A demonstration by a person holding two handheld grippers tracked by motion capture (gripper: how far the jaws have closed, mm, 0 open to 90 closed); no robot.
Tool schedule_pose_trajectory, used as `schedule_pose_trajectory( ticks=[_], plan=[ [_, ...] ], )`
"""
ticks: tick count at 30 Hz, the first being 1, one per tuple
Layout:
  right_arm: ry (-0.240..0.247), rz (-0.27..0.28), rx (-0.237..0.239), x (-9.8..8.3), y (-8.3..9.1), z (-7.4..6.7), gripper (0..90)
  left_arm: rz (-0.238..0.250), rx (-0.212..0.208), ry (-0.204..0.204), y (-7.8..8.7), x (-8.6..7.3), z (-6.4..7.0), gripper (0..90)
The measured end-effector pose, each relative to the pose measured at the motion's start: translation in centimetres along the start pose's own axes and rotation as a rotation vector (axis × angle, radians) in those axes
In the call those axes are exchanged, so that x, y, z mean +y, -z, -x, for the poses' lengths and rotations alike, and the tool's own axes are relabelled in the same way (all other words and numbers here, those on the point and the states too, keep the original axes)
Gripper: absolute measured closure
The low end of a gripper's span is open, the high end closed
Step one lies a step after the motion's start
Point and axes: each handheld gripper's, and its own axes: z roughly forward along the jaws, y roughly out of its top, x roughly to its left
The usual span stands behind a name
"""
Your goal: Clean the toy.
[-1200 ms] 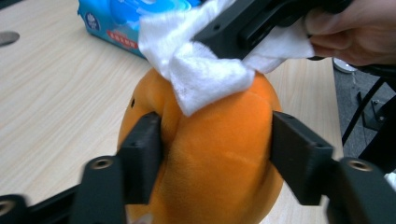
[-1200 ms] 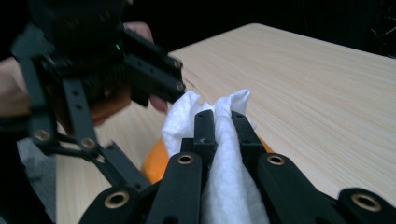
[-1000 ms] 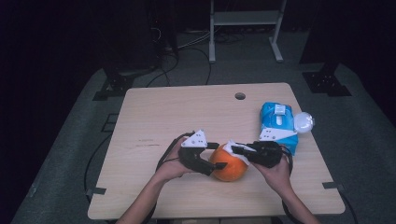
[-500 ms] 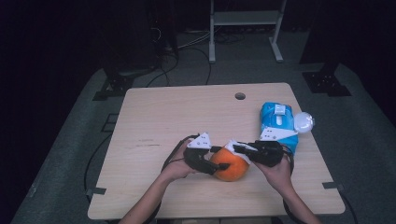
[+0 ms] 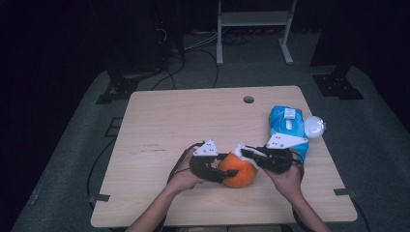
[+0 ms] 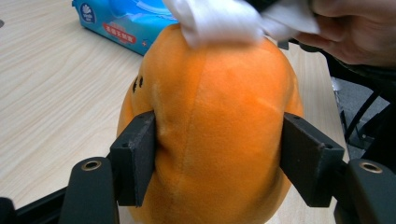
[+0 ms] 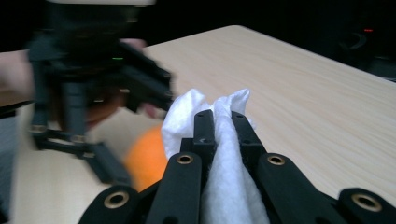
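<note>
A: Start at the left. Why is the left gripper point(image 5: 227, 173) set on the orange plush toy point(image 5: 238, 170) like that?

B: To steady it, I'd say. In the left gripper view its jaws stand about half open, one pad on each flank of the toy, pressing into the fabric. They had just been closing onto it. The toy sits on the table point(image 5: 164, 125) toward six o'clock, near the front edge.

A: And the right gripper point(image 5: 247, 153)?

B: It comes in from three o'clock with its jaws closed tight on a white wipe point(image 7: 219, 140), which lies on the toy's top. One holds, one wipes, by my reading. The right gripper view is blurred on the far side, so I can't say exactly how much of the wipe touches.

A: What's beyond that?

B: A blue wipe pack point(image 5: 288, 126) at about two o'clock from the toy, just behind the right hand point(image 5: 285, 178), with a small round white object point(image 5: 314, 126) beside it near the right edge.

A: Room to move?

B: Plenty of bare tabletop from nine round to twelve o'clock. The front edge at six is close, and the pack crowds the right side
</note>
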Motion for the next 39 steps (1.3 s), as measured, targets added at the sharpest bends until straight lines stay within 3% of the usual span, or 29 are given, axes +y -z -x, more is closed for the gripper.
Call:
schedule_pose_trajectory(
  ticks=[1,5,9,12,15,20,26,28,31,34,36,39],
  plan=[
    [-0.028,0.001,-0.005,-0.3,0.2,0.5,82.5,0.002,0.003,0.003,0.1,0.0,-0.1,32.7],
    [-0.058,0.002,-0.019,-1.1,0.7,1.0,82.5,0.001,0.013,0.026,0.3,0.1,-0.4,32.4],
    [-0.045,0.008,-0.011,-1.1,1.2,0.0,82.5,-0.009,0.034,0.027,0.2,0.2,-0.1,32.4],
    [-0.018,0.016,0.028,-0.8,1.1,-1.1,82.5,-0.007,0.039,0.030,0.1,0.2,0.2,32.6],
    [0.027,0.003,0.056,-0.2,0.3,-2.2,82.5,-0.015,0.037,-0.033,-0.3,0.3,1.1,33.4],
    [0.060,-0.012,0.029,0.7,-0.8,-2.4,82.5,-0.031,0.017,-0.127,-0.7,0.5,2.4,33.5],
    [-0.003,-0.024,-0.018,0.2,0.1,-0.5,82.5,-0.017,0.006,-0.091,-0.4,0.3,1.6,33.5],
    [-0.022,-0.025,-0.023,-0.2,0.6,-0.1,82.5,-0.012,0.013,-0.060,-0.2,0.2,1.3,33.5],
    [-0.067,-0.025,-0.012,-0.8,1.5,0.1,82.6,-0.015,0.014,-0.062,-0.3,0.3,1.4,33.6],
    [-0.050,-0.033,0.002,-0.6,1.7,-0.6,82.5,-0.029,0.029,-0.096,-0.6,0.5,2.0,33.6],
    [-0.032,-0.034,0.036,-0.2,1.5,-1.1,82.5,-0.035,0.032,-0.111,-0.7,0.5,2.3,33.7],
    [-0.002,-0.051,0.030,0.2,1.1,-1.5,82.5,-0.034,0.034,-0.136,-0.7,0.5,2.5,33.4]
  ],
)
